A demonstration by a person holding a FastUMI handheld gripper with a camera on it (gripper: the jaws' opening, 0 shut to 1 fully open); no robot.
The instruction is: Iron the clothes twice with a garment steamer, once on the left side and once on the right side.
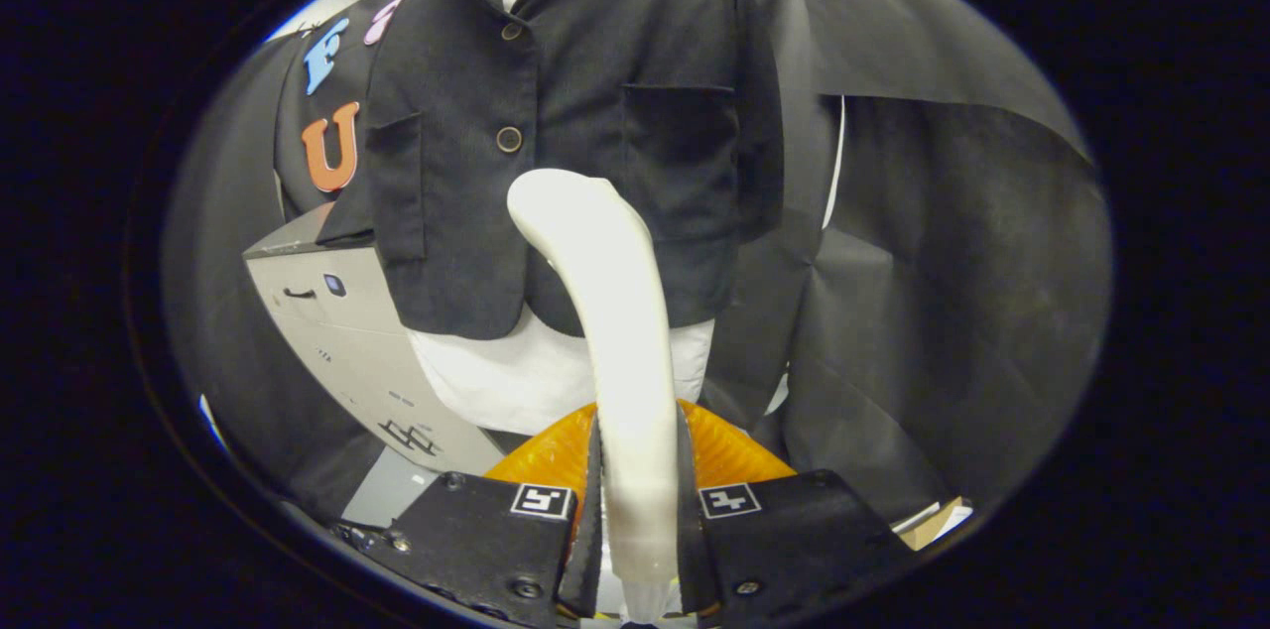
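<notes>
The gripper (638,510) holds the garment steamer (615,331) by its white handle; the two fingers are closed in on it, one pressing each side, with only the width of the handle between them. Each finger body carries a small square black-and-white marker tag on top, just beside the handle.

The steamer's long axis runs straight away from the fingers, up toward the clothes. Its far end bends over to the left and forward, so the rounded head (556,202) points at the lower front of the black jacket (595,113), close to the button line. Whether the head touches the cloth cannot be told from here.

The jacket hangs upright just beyond the steamer, its front facing the camera — a short dark one with a collar, two buttons down the middle and a patch pocket on each side. Under it is a white shirt (516,371), whose hem shows below the jacket and whose collar shows at the neck. The steamer's handle crosses in front of that white hem.

An orange ribbed object (734,450) lies right behind the fingers, on both sides of the handle; what it is cannot be made out.

To the left of the clothes stands a pale grey cabinet (337,331) with a dark handle and some small marks on its face, too small to read. No brand name or readable writing shows on the steamer or the clothes.
</notes>
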